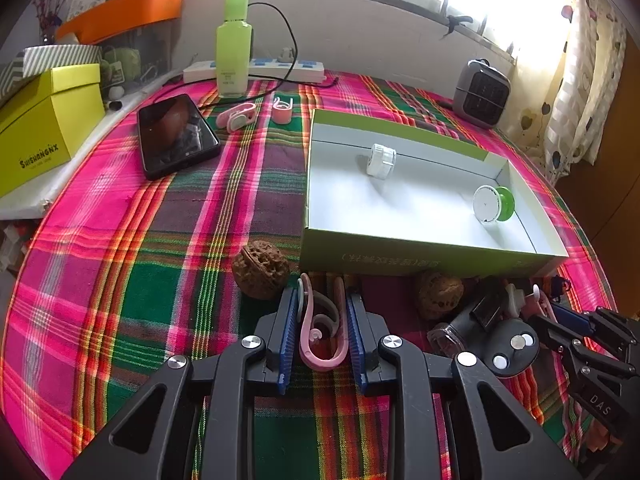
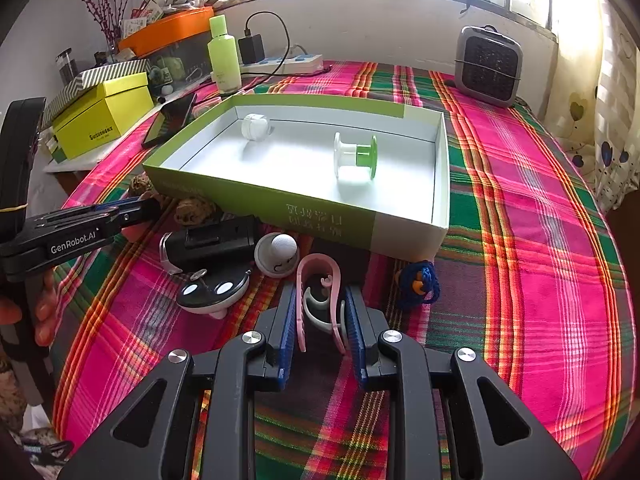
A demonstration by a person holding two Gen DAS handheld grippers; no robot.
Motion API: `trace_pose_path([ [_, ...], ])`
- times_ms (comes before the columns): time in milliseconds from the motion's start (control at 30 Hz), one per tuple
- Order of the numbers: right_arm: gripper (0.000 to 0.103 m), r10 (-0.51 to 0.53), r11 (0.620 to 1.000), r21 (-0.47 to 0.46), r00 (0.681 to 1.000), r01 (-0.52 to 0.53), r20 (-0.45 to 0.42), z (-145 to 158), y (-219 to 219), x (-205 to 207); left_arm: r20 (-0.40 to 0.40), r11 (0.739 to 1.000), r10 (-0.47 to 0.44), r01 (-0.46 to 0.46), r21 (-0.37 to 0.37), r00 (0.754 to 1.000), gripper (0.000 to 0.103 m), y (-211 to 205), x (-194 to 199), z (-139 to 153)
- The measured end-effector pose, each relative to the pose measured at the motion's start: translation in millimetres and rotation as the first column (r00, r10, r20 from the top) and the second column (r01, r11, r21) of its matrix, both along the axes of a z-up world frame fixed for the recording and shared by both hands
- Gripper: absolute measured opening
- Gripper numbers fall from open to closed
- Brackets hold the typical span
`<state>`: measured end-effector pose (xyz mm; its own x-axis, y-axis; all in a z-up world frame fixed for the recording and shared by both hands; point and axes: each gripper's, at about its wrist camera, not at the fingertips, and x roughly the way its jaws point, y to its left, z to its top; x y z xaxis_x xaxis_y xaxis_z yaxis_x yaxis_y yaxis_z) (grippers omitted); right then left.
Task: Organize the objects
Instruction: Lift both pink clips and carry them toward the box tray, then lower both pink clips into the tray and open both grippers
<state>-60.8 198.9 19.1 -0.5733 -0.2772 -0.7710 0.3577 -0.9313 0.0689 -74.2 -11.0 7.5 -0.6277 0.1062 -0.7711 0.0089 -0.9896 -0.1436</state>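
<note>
My left gripper (image 1: 322,300) is shut on a pink clip (image 1: 320,332), low over the plaid cloth just in front of the green box (image 1: 420,258). My right gripper (image 2: 320,300) is shut on another pink clip (image 2: 318,280), also in front of the box (image 2: 280,204). Inside the box lie a white round case (image 1: 381,160) and a green-and-white spool (image 1: 493,204); both show in the right wrist view, the case (image 2: 255,127) and the spool (image 2: 356,156). Two walnuts (image 1: 261,269) (image 1: 439,294) lie by the box's front wall.
A black gadget (image 2: 212,244), a white ball-shaped item (image 2: 278,254), a black-and-white disc (image 2: 212,292) and a blue cord (image 2: 418,284) lie near the right gripper. A phone (image 1: 176,136), two pink clips (image 1: 236,117) (image 1: 282,110), green bottle (image 1: 234,46), power strip, heater (image 1: 482,94) and yellow box (image 1: 48,124) stand farther back.
</note>
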Motion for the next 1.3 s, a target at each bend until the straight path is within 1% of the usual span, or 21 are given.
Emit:
trace_pose_path([
  [200,0.025,0.0,1.0,-0.021,1.0,0.0,-0.007,4,0,0,-0.01,1.0,-0.006,0.006,0.003,1.0,0.022,0,4,3],
  [400,0.025,-0.001,0.999,-0.033,1.0,0.0,-0.019,10,0,1,-0.029,1.0,-0.009,0.008,-0.001,1.0,0.022,0,8,12],
  [600,0.025,-0.002,0.999,-0.047,1.0,0.0,-0.03,18,2,-1,-0.052,1.0,-0.03,0.031,0.003,0.998,0.022,5,8,24],
  [700,0.025,-0.002,0.998,-0.064,0.999,0.0,-0.034,23,2,-4,-0.041,0.999,-0.049,0.05,0.021,0.998,0.022,8,3,28],
  [867,0.025,-0.004,0.997,-0.08,0.999,0.001,-0.043,30,0,-11,-0.048,0.997,-0.071,0.072,0.027,0.996,0.022,14,-4,34],
  [1067,0.025,-0.002,0.997,-0.08,0.998,-0.003,-0.059,39,-5,-22,-0.062,0.996,-0.091,0.092,0.01,0.994,0.022,21,-16,39],
  [1300,0.025,-0.005,0.996,-0.091,0.999,0.002,-0.043,42,-9,-48,-0.057,0.995,-0.102,0.103,0.014,0.993,0.022,24,-37,40],
])
